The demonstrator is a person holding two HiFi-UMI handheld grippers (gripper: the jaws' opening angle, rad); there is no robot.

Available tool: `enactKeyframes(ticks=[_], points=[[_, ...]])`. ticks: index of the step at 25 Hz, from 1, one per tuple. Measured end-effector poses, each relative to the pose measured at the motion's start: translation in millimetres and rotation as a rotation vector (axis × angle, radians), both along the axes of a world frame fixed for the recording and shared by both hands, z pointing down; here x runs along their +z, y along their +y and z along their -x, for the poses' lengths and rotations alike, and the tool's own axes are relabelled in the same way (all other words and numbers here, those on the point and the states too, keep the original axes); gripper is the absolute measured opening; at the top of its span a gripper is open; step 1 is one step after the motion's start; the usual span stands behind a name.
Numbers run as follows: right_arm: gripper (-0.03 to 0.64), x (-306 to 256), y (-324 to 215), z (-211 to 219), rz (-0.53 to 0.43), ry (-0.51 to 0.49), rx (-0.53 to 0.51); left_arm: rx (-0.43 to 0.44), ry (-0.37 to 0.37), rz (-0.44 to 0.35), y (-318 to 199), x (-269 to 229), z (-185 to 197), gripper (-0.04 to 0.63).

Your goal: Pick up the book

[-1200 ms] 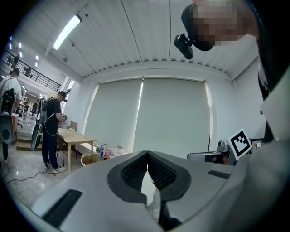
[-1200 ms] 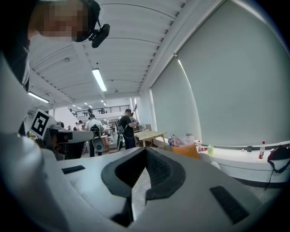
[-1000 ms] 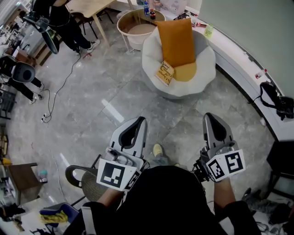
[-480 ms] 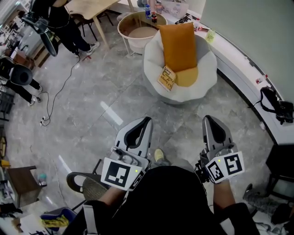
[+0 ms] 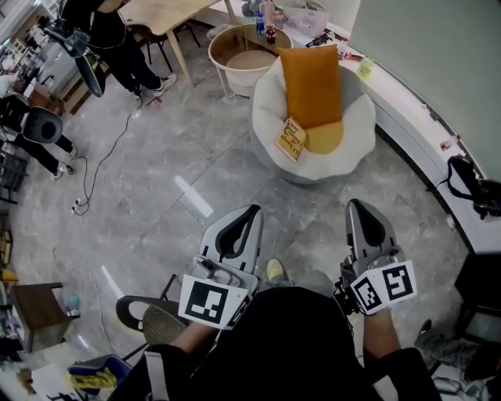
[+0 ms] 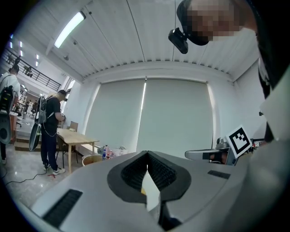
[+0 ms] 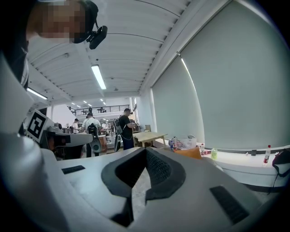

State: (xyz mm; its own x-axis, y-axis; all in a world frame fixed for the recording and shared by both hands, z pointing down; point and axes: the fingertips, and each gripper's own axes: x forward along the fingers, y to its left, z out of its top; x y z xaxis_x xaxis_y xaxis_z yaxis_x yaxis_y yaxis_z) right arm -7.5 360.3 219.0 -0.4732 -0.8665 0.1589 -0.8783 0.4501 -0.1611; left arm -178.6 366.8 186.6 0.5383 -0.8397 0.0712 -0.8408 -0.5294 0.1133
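white chair at 12 o'clock is holding book, orange cushion | left gripper, right gripper are hovering closed, empty

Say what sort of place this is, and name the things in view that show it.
Probably a large open studio or workshop hall with a staged lounge corner. A white armchair holds an orange cushion and a book, a person stands by a wooden table, and the floor is bare grey stone.

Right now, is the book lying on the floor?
No, the book rests in the white chair, beside the orange cushion.
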Motion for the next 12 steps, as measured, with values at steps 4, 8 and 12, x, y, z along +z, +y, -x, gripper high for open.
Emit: enactKeyframes(ticks=[4,8,12], points=[[0.012,1,5,6,0.001,0.015,0.001,0.002,0.012,0.007,3,2,3,0.012],[0.011,2,11,8,0.001,0.022,0.009,0.011,0.018,0.013,7,5,6,0.012],[0.011,0,14,9,0.002,0.021,0.010,0.003,0.019,0.007,10,5,9,0.012]])
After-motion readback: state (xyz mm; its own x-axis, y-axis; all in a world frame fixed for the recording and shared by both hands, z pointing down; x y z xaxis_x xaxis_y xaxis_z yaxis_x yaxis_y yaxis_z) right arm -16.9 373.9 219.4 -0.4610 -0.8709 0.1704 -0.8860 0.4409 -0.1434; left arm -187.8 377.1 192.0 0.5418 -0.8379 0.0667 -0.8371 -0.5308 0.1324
